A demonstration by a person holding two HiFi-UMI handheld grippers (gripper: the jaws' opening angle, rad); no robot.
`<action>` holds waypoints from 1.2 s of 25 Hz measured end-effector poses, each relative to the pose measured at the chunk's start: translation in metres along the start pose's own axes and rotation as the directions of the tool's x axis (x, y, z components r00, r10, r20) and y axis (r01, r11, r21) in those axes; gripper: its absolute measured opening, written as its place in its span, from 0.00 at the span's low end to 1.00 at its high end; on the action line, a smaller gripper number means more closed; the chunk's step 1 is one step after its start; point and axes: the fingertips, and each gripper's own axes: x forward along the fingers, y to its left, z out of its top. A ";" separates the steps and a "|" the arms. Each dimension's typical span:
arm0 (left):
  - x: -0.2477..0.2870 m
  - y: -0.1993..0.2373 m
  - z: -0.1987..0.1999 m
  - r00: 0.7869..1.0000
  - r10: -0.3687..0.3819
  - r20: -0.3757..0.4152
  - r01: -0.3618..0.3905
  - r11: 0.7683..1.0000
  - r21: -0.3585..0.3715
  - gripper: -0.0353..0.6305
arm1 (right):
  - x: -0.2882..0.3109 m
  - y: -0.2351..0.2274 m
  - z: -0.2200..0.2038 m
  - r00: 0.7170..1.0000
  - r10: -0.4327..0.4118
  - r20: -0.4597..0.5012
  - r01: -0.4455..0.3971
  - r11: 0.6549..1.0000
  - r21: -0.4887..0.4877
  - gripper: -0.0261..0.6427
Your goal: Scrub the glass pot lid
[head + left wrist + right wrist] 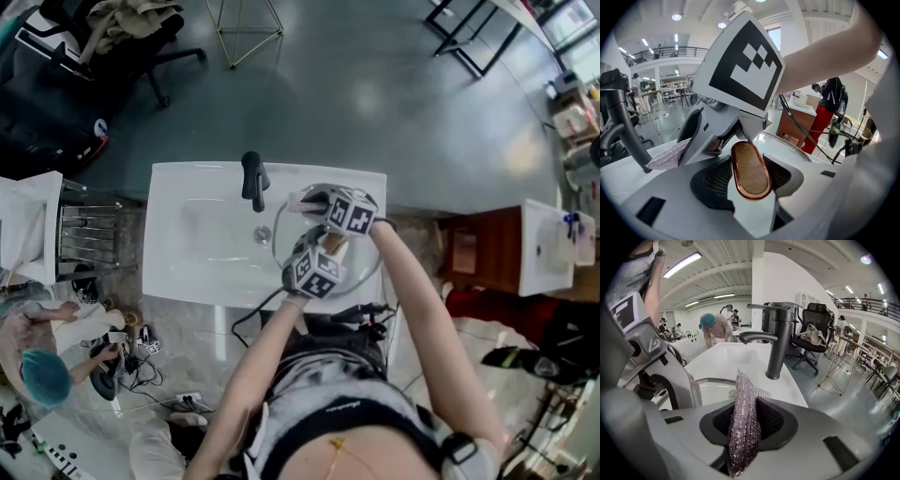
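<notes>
Here, at the far left of the head view, a metal rack (86, 234) stands beside the white sink (187, 272), and below it a person (47, 375) in a teal cap bends low. A black faucet (253, 180) stands at the back edge of the sink. To its right, the glass pot lid (292, 242) is over the right part of the sink, and its near rim reaches a little past the front edge. The left gripper (750, 180) holds the lid: its jaws are closed on the wooden knob (751, 168), an oval with a copper rim. Just beyond it, the right gripper (745, 425) pinches a silvery mesh scouring cloth (743, 416) between its jaws, close over the lid. I cannot tell if the cloth touches the glass. At the far right, well apart from the sink, stands a wooden cabinet (487, 248).
</notes>
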 end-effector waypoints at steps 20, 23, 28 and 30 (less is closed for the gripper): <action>-0.004 0.002 0.002 1.000 -0.002 0.000 0.002 1.000 0.002 0.35 | -0.042 -0.024 -0.045 0.972 -0.237 0.005 0.230 0.948 0.220 0.19; -0.005 0.001 0.001 1.000 -0.004 0.000 0.004 1.000 0.002 0.35 | -0.047 -0.023 -0.050 0.963 -0.270 0.003 0.261 0.933 0.246 0.19; -0.006 0.001 0.001 1.000 -0.004 0.000 0.004 1.000 0.003 0.35 | -0.060 -0.020 -0.061 0.945 -0.328 -0.001 0.313 0.899 0.307 0.19; -0.006 0.001 0.002 1.000 -0.003 -0.001 0.003 1.000 0.004 0.35 | -0.067 -0.019 -0.067 0.934 -0.357 -0.001 0.337 0.880 0.335 0.19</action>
